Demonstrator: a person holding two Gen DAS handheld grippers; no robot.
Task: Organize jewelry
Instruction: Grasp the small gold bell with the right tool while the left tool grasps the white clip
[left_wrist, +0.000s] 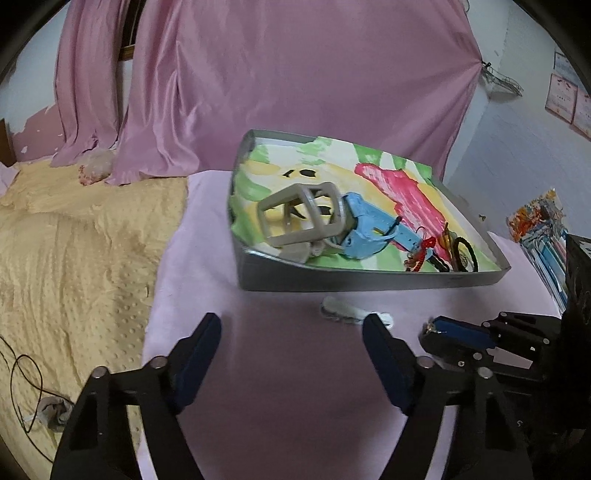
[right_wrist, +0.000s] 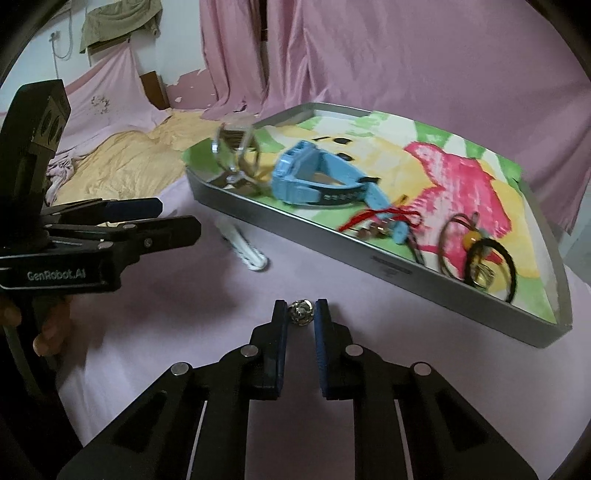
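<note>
The right hand-held gripper (right_wrist: 300, 314) brackets a small silver trinket (right_wrist: 301, 312) on the pink bed sheet (right_wrist: 147, 325), jaws narrowed but not visibly pinching it. The tray (right_wrist: 391, 271) lies just ahead and right. The left hand-held gripper (left_wrist: 291, 332) hangs wide open and empty, farther off.

2 low wrist views, close, facing shared tray (left_wrist: 369, 282) (right_wrist: 388, 267).

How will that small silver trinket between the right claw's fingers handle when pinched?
The trinket looks rounded and shiny, so it may slip or roll. It is small, probably light. The right claw brackets it, apparently not yet touching.
</note>
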